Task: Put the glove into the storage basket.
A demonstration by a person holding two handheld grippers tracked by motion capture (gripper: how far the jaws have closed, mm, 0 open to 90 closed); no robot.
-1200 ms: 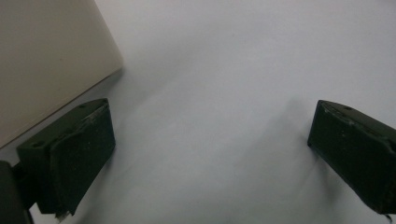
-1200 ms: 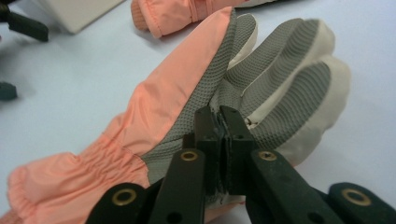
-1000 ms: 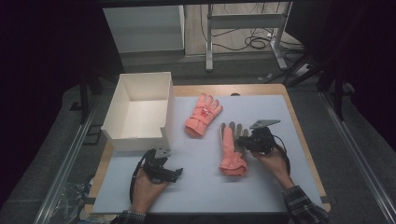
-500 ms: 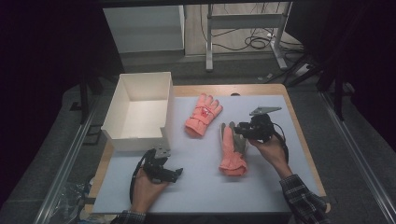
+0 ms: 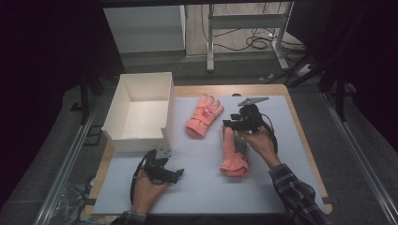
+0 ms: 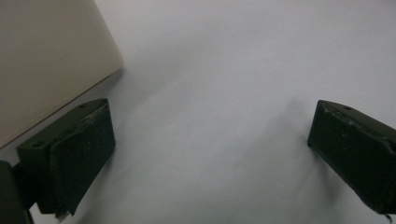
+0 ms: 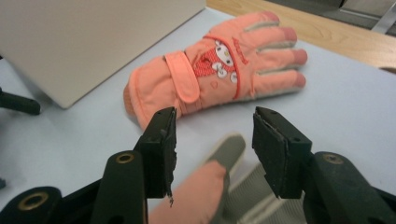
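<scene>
Two orange gloves are laid on the pale mat (image 5: 291,140) of the table. The nearer glove (image 5: 233,154) is stretched out palm up just under the right gripper (image 5: 231,124), with its cuff toward the person and its grey fingertips (image 7: 227,145) seen below and between the jaws in the right gripper view. The jaws of that gripper have just been opening; a gap is seen between each pad and the glove, so nothing is clamped, though the glove is blurred at the bottom of that view and a light touch cannot be ruled out. The right gripper is held above the glove's finger end.

The farther glove (image 7: 219,70) is placed back up, with a cartoon patch and a strap across the wrist, near the white box (image 5: 141,112), which is set open at the left of the mat.

The left gripper (image 5: 180,172) is rested low on the mat near the front edge, close to the box's corner (image 6: 51,56). Its jaws are spread wide, with only bare mat between them.
</scene>
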